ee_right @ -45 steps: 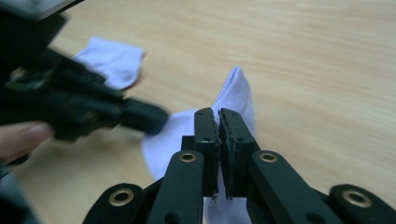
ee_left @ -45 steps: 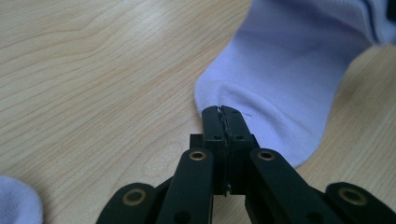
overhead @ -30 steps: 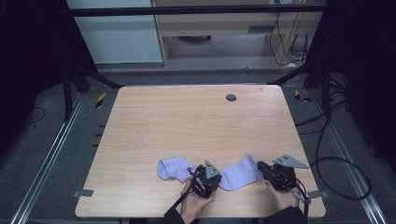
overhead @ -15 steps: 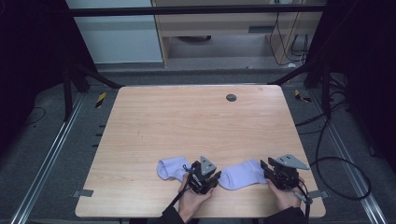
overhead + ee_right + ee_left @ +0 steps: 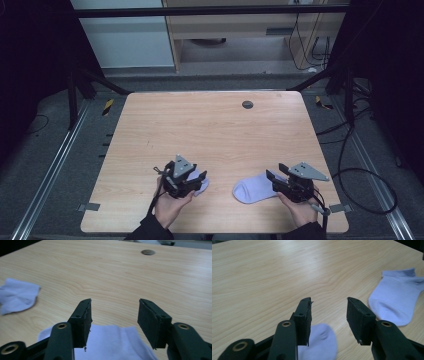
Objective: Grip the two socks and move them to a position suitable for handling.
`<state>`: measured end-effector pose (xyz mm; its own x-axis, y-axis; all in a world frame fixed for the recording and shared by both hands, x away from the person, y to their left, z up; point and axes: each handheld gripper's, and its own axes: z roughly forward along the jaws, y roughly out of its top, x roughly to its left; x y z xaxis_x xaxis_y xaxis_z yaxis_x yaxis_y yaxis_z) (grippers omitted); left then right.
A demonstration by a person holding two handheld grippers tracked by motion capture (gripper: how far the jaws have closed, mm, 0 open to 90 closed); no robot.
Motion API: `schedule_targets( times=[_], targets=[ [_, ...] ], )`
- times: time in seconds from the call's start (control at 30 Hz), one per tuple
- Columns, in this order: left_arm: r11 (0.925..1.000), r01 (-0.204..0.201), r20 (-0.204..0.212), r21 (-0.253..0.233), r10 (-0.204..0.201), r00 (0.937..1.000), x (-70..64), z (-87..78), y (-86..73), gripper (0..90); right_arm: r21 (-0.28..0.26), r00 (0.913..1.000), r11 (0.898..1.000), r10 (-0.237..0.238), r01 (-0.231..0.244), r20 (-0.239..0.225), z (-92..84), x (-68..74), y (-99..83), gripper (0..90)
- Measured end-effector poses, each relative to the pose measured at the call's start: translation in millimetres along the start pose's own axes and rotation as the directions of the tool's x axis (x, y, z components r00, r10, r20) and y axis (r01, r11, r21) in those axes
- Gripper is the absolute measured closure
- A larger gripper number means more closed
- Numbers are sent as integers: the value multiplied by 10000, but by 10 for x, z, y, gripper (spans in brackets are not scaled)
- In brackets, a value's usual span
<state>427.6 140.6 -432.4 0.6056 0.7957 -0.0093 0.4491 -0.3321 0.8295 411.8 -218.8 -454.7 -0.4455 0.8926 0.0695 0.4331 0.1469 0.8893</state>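
Two pale lilac socks flat on the wooden surface [image 5: 210, 125], well apart, left tool [image 5: 192, 181] just opened, empty, above left sock [image 5: 200, 181], right tool [image 5: 274, 180] just opened, empty, over right sock [image 5: 250, 190]

Two pale lilac socks [image 5: 252, 188] [image 5: 199, 181] lie flat, apart, near the table's front edge.

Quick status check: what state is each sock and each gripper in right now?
Left pale lilac sock: on the wooden table, partly under the left gripper, released.
Right pale lilac sock: flat, released.
Left gripper: jaws just opened, empty.
Right gripper: jaws just opened, empty.
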Motion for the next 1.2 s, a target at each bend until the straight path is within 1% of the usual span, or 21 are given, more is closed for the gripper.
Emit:
schedule_targets(
  times=[0.07,0.13,0.27,0.37,0.43,0.53,0.6,0.63,0.73,0.8,0.9,0.97,1.13,1.2],
  targets=[
    [10000,49,-98,25,-49,9999,93,-75,-52,521,-7,9999,9999,-117,117,-104,26,45,31,426],
    [9998,193,-190,12,-193,9996,173,-140,-129,514,20,9995,9999,-149,150,-280,58,91,66,409],
    [9993,298,-503,239,-286,9983,329,-256,-309,505,-3,9982,9995,-308,308,-518,134,179,142,396],
    [9980,597,-781,219,-578,9953,445,-337,-417,503,39,9957,9986,-518,523,-763,205,263,199,395],
    [9970,745,-875,225,-723,9935,510,-381,-464,494,47,9937,9974,-717,723,-858,261,329,232,402],
    [9963,812,-1090,291,-776,9910,581,-431,-512,483,158,9899,9956,-899,922,-1098,352,433,279,405],
    [9957,878,-1132,300,-839,9900,607,-447,-548,484,215,9874,9944,-1004,1037,-1223,416,500,306,406],
    [9953,900,-1139,348,-856,9898,615,-451,-569,484,259,9869,9942,-1003,1044,-1266,447,536,317,406],
    [9942,914,-1146,570,-844,9898,634,-453,-631,486,315,9813,9924,-1129,1192,-1557,536,642,351,404],
    [9923,1028,-1145,696,-945,9889,654,-446,-663,490,383,9766,9907,-1215,1302,-1776,591,724,371,404],
    [9898,1092,-1155,909,-985,9884,674,-417,-699,503,481,9670,9875,-1363,1499,-2154,685,856,392,429],
    [9888,1083,-1111,1025,-968,9891,674,-386,-712,511,665,9569,9832,-1483,1697,-2496,760,951,390,470],
    [9873,1040,-1000,1200,-922,9907,657,-295,-720,521,1133,9333,9670,-1841,2281,-3083,954,1196,327,503],
    [9870,1060,-998,1211,-941,9905,657,-252,-712,521,1287,9221,9589,-1984,2527,-3323,1018,1280,297,509]
  ],
)
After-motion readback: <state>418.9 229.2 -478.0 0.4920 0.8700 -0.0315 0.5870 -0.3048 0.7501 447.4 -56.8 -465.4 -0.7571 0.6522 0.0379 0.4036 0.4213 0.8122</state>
